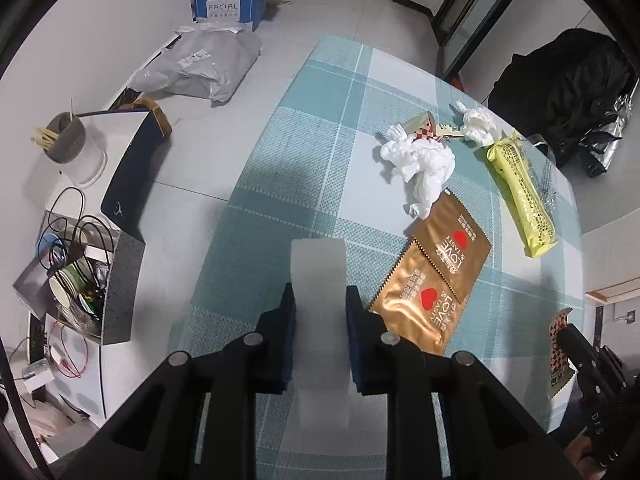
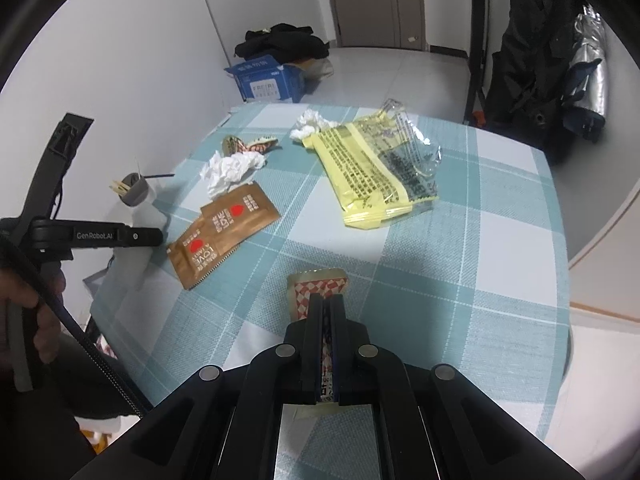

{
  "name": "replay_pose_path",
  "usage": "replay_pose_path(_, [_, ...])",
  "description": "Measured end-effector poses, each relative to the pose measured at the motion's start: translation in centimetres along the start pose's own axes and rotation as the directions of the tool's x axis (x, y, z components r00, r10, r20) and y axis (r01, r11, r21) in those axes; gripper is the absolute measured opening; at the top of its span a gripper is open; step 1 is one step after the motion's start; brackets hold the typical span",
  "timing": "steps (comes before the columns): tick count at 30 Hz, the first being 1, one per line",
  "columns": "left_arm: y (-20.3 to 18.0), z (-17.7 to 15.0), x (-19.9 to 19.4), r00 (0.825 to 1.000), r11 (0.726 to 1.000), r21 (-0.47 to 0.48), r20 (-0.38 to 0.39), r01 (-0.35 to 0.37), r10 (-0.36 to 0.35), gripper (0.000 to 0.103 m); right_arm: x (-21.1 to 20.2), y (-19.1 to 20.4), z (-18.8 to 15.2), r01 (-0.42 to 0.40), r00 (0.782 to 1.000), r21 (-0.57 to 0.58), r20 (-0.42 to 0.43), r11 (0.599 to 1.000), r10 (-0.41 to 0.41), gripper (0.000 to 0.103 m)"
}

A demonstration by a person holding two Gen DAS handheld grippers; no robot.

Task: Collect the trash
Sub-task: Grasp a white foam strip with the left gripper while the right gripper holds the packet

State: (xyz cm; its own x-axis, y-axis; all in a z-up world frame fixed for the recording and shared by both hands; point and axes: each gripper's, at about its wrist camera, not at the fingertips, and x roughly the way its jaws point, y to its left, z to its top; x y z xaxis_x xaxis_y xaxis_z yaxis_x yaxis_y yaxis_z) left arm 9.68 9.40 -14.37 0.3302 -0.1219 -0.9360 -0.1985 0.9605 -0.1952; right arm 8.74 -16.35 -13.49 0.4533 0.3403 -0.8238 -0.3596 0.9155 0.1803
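Mid-collection: both grippers are loaded. Left gripper [image 1: 320, 300] has its fingers pinched on a translucent white strip [image 1: 318, 264] that sticks out past the tips and also runs back under the fingers; what it is (film, tape backing, wrapper) I can't tell. Right gripper [image 2: 326, 308] has fingers pressed together on a red-checkered wrapper [image 2: 318, 286], its top edge poking out ahead of the tips, its printed end trailing behind them. Left on the desk [image 2: 500, 248]: two gold sachets [image 1: 434, 272] just right of the left fingers, crumpled tissues [image 1: 420, 160] beyond those, a yellow wrapper [image 2: 372, 172] well ahead of the right fingers, a small wrapper scrap [image 2: 250, 145] and more tissue at the far edge. Next move, as I read it: carry both pieces to a bin and drop them, then come back for the rest. No bin is clearly visible in either view; the grey box of cups [image 1: 88, 276] off the desk's left side doesn't obviously qualify. Left view shows the right gripper only at the frame edge.
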Motion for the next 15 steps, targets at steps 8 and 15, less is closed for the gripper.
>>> replay_pose_path(8, [-0.1, -0.3, -1.2, 0.999, 1.0, -0.005, 0.038, 0.006, -0.006, 0.017, -1.1, 0.1, 0.0, -0.012, 0.999, 0.002, 0.032, 1.0, 0.012, 0.002])
replay_pose_path(15, [-1.3, -0.4, -4.2, 0.986, 0.995, 0.036, 0.136, 0.094, -0.098, 0.017, -3.4, -0.6, 0.4, -0.038, 0.996, 0.029, 0.088, 0.999, 0.035, 0.002])
